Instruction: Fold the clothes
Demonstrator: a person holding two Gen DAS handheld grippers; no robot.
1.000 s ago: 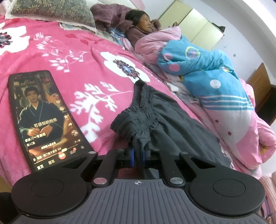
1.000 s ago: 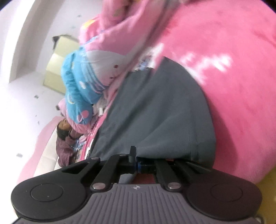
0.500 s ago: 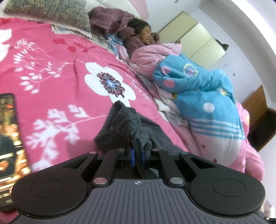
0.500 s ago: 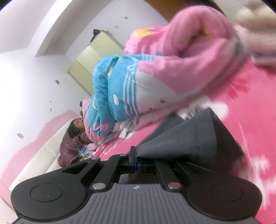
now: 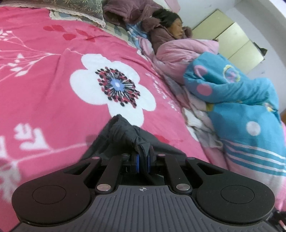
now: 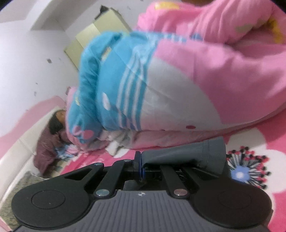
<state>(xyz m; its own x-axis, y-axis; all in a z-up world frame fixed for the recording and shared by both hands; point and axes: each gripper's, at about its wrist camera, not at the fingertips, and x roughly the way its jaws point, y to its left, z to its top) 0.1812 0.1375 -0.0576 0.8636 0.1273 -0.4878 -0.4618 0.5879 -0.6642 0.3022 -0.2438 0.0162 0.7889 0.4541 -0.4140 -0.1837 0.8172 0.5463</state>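
A dark grey garment (image 5: 123,139) lies bunched on the pink flowered bedspread (image 5: 44,100). My left gripper (image 5: 143,160) is shut on a gathered fold of it, the cloth pinched between the blue pads. In the right wrist view another part of the same grey garment (image 6: 187,155) hangs stretched out to the right above the bedspread (image 6: 268,141). My right gripper (image 6: 140,166) is shut on its edge. Most of the garment is hidden behind the gripper bodies in both views.
A person (image 5: 169,30) lies asleep at the head of the bed under a rolled pink and blue quilt (image 5: 241,100) that runs along the bed's far side. A patterned pillow (image 5: 68,5) lies at the top. A yellow cabinet (image 5: 232,35) stands by the wall.
Both grippers have carried the grey garment across the bed toward the white flower. The phone has left the left wrist view. The right wrist has rolled; its cloth now hangs lifted off the bedspread.
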